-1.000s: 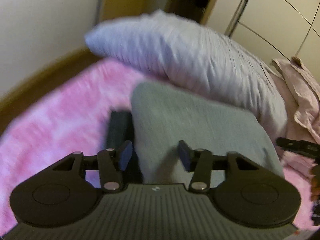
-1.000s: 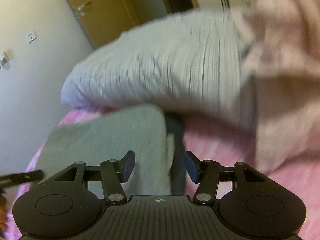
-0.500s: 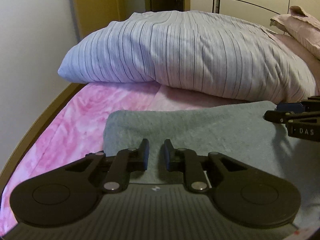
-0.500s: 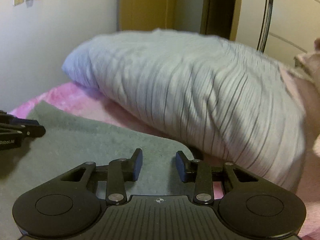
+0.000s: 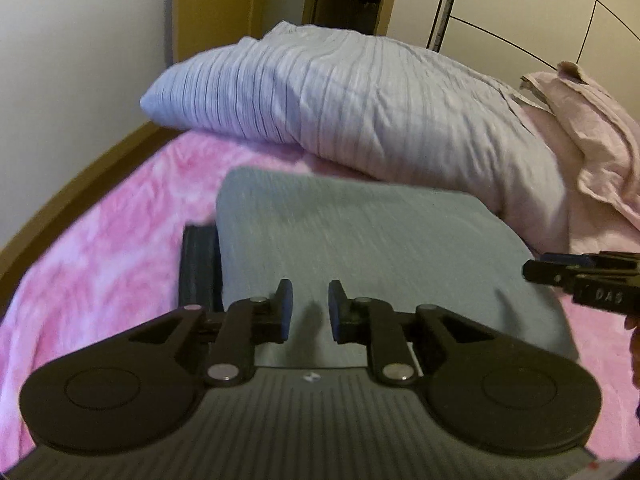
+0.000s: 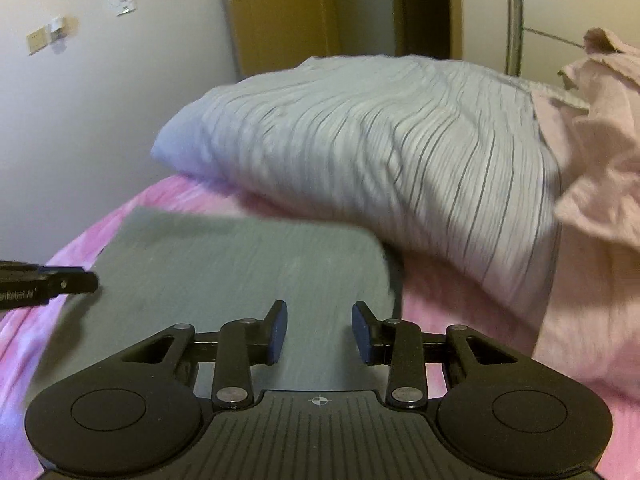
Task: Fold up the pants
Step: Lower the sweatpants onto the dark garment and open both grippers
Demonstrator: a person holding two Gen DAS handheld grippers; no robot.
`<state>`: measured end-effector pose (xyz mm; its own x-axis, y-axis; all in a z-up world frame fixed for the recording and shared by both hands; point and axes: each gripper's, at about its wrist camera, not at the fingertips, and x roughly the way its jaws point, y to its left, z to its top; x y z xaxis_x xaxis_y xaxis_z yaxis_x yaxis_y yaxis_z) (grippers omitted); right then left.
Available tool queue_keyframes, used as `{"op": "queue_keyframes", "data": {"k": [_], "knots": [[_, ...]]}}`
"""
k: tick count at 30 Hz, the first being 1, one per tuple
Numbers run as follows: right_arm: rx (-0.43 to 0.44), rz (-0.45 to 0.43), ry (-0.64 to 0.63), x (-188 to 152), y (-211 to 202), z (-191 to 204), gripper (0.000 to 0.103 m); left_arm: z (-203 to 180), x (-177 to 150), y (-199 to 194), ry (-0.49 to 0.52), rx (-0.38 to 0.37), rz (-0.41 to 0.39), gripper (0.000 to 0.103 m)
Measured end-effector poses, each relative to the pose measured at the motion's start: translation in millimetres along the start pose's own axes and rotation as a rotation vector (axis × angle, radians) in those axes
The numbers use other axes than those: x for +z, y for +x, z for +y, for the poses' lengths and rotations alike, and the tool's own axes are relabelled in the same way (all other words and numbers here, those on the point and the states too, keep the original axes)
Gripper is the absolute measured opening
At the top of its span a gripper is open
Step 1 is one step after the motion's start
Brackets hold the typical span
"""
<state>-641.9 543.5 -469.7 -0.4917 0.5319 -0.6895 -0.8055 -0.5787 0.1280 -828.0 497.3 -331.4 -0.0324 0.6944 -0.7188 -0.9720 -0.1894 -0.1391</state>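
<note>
Lying folded into a grey rectangle, the pants [image 5: 360,248] rested on the pink bed [image 5: 100,240] just before a striped pillow [image 5: 360,100]. Above them, the left gripper [image 5: 310,312] and right gripper [image 6: 319,330] hovered, jaws parted and empty after recently narrowing.

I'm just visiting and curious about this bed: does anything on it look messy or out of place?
Mostly tidy. The grey pants lie folded flat on the pink bedspread, but a dark strip pokes out along their left edge, so the fold isn't quite even. A crumpled pale pink garment is heaped beside the striped pillow.
</note>
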Motion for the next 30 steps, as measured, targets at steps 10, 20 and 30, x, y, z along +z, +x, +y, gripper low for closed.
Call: {"op": "queue_keyframes", "data": {"k": [10,20,30], "knots": [[-0.056,0.116,-0.053,-21,15,26,0.033,-14,-28,7,0.036,0.065,0.036,0.015],[-0.042,0.149,0.006,-14,14,16,0.033,-18,-23,0,-0.007,0.078,0.075,0.016],[0.041,0.025,0.159,-17,-90,10,0.067,-35,-21,-91,-0.085,0.104,0.045,0.041]]}}
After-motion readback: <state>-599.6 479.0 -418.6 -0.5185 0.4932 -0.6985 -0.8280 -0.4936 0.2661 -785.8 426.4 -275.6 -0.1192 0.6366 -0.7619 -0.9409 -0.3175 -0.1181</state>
